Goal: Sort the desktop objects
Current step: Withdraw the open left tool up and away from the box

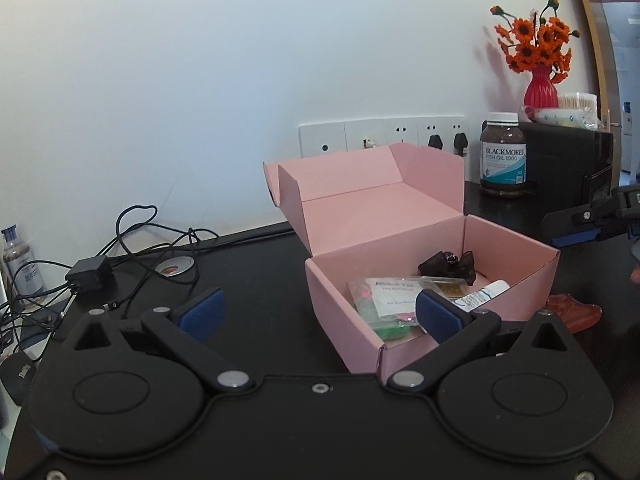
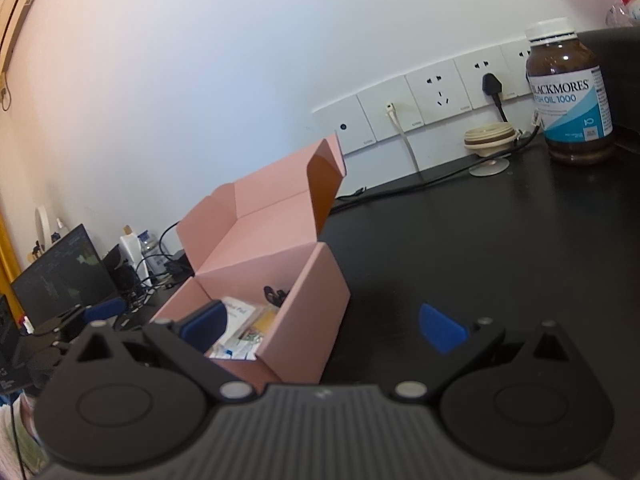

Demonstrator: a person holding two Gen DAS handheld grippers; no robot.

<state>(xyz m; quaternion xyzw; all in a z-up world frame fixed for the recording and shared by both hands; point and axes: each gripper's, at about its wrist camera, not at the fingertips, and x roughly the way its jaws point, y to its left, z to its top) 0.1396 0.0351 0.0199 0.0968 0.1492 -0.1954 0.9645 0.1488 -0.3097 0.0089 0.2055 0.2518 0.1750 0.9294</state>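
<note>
Both tools, left (image 1: pixel 318 314) and right (image 2: pixel 324 326), gape empty; only the left view shows the orange flowers (image 1: pixel 534 40).

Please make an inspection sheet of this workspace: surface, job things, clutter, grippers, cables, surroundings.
Surface: black desk, mostly bare right of the box.
Job's things: pink box, lid open; inside it a sachet, a white tube and a black bow.
Clutter: fish oil bottle upright; red vase of orange flowers; red item beside the box.
Grippers: left gripper and right gripper, jaws open, both empty.
Cables: tangle with adapter at left; plug in socket.
Surroundings: white wall, socket strip, monitor.
</note>
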